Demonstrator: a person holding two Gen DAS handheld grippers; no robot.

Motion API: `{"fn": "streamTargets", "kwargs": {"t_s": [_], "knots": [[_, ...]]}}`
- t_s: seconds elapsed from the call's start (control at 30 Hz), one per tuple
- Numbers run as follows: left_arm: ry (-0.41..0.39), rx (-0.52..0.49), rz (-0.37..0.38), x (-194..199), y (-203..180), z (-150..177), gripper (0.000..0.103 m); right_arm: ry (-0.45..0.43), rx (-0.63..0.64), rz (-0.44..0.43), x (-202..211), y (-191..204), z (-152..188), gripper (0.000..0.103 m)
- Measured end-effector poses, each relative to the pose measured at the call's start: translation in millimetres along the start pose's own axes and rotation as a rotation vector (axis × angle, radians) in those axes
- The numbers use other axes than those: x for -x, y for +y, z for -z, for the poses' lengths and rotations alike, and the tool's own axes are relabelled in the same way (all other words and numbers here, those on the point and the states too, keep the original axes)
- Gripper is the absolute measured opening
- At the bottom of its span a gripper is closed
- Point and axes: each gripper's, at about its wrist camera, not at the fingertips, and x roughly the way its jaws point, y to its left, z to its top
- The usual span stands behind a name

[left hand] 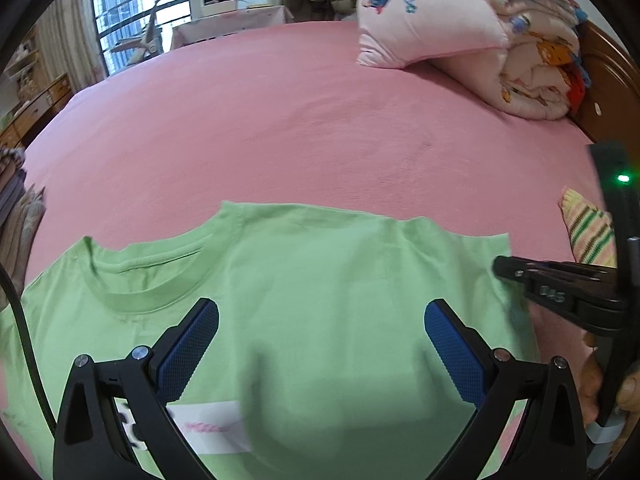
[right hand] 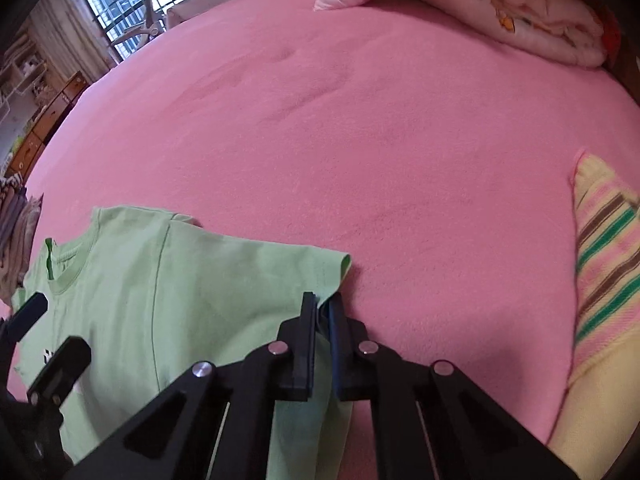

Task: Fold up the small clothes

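Folding has barely begun: the green shirt [left hand: 320, 300] lies flat at six o'clock on the pink bed [left hand: 280, 120]; right gripper [right hand: 320, 304] pinches its sleeve edge, left gripper [left hand: 320, 336] hovers spread wide

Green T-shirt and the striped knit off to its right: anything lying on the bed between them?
Nothing: in the right wrist view only bare pink bedsheet runs from the green T-shirt sleeve, pinched by the right hand-held gripper, to the striped knit.

Soft daylight from the window [left hand: 132, 8] lights both views; fisheye edges bend darkly, and nearest fabric blurs.
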Motion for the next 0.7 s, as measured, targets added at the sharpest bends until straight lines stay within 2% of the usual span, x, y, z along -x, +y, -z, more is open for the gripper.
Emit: {"fn": "streamTargets", "kwargs": {"t_s": [0.17, 0.3, 0.37, 0.5, 0.57, 0.63, 0.7], "knots": [[-0.032, 0.057, -0.020, 31.0, 34.9, 6.9, 0.102, -0.076, 0.041, -0.035, 46.5, 37.1, 1.3, 0.005], [-0.069, 0.129, -0.044, 70.2, 78.8, 22.0, 0.102, -0.135, 0.154, -0.065, 85.9, 104.7, -3.8, 0.005], [-0.083, 0.166, -0.057, 87.1, 99.8, 33.0, 0.102, -0.147, 0.216, -0.071, 93.7, 139.0, -9.4, 0.005], [-0.081, 0.247, -0.094, 110.0, 145.8, 61.5, 0.102, -0.140, 0.367, -0.041, 86.0, 223.9, 10.6, 0.006], [-0.061, 0.280, -0.110, 111.5, 163.2, 72.8, 0.102, -0.108, 0.430, 0.005, 68.4, 257.4, 26.7, 0.013], [-0.013, 0.284, -0.142, 106.9, 178.9, 85.1, 0.102, -0.075, 0.462, 0.007, 54.7, 278.6, 44.2, 0.036], [0.004, 0.288, -0.150, 105.7, 187.3, 94.6, 0.102, -0.070, 0.469, -0.022, 55.7, 287.2, 57.7, 0.038]]}}
